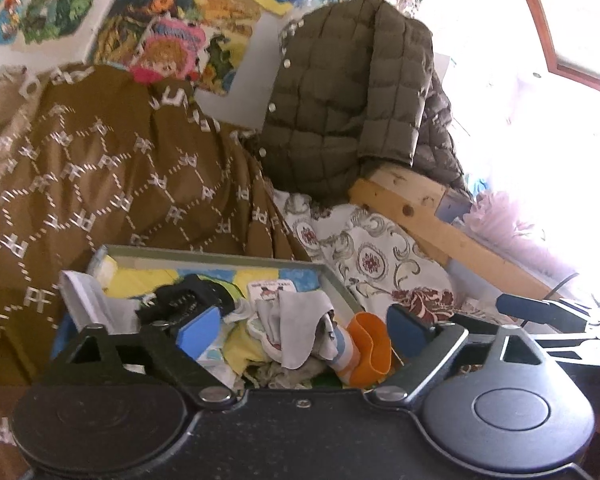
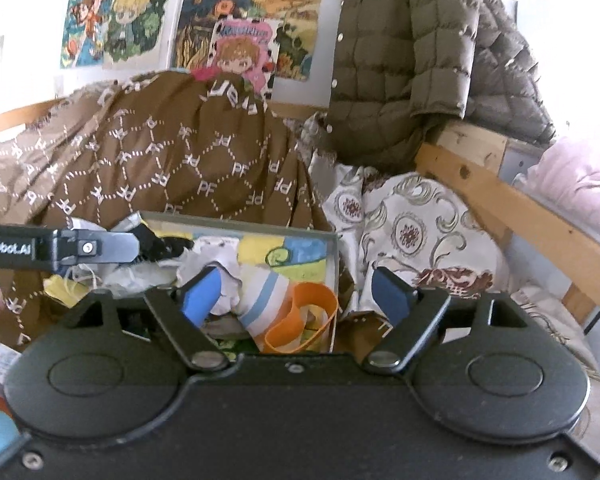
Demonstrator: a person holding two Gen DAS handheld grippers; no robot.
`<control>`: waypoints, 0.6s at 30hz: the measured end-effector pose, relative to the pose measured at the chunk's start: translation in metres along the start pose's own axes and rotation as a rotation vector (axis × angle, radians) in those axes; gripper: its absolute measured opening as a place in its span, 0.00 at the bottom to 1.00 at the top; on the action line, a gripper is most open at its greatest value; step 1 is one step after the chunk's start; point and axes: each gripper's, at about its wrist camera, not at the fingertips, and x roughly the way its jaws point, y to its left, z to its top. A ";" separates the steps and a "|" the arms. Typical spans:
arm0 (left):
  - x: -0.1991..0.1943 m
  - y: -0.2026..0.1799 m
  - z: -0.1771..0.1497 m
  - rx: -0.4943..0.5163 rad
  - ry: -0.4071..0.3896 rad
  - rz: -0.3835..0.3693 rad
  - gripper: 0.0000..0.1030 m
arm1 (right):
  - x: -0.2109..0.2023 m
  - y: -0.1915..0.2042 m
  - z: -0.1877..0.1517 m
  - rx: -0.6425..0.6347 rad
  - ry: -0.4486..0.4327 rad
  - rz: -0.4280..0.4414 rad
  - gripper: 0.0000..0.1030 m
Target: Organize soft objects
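A grey box [image 1: 332,280] full of soft things lies on the bed. In it are a grey cloth [image 1: 296,320], a black strap item [image 1: 188,296], a blue-and-orange striped sock [image 1: 364,352] and yellow fabric. My left gripper [image 1: 300,328] is open and empty, its blue pads spread just above the pile. My right gripper [image 2: 300,292] is open and empty over the same box [image 2: 332,256], with the striped sock [image 2: 276,296] between its pads. The left gripper also shows in the right wrist view [image 2: 160,246], reaching in over the black item.
A brown patterned blanket [image 1: 112,168] lies behind the box. An olive quilted jacket [image 1: 340,92] hangs on the wooden bed frame [image 1: 440,224]. A floral sheet [image 1: 372,256] covers the mattress to the right. Cartoon posters [image 1: 168,32] cover the wall.
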 end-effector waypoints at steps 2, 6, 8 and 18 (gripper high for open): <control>-0.013 -0.003 0.000 -0.001 -0.013 0.011 0.94 | -0.015 0.000 0.004 0.005 -0.015 0.002 0.78; -0.041 -0.011 -0.002 0.015 -0.046 0.031 0.98 | -0.044 0.001 0.007 0.008 -0.037 0.007 0.82; -0.055 -0.015 -0.003 0.026 -0.064 0.042 0.99 | -0.061 0.003 0.009 0.010 -0.046 0.011 0.82; -0.127 -0.039 -0.030 0.083 -0.101 0.075 0.99 | -0.152 0.002 -0.002 0.045 -0.100 0.020 0.92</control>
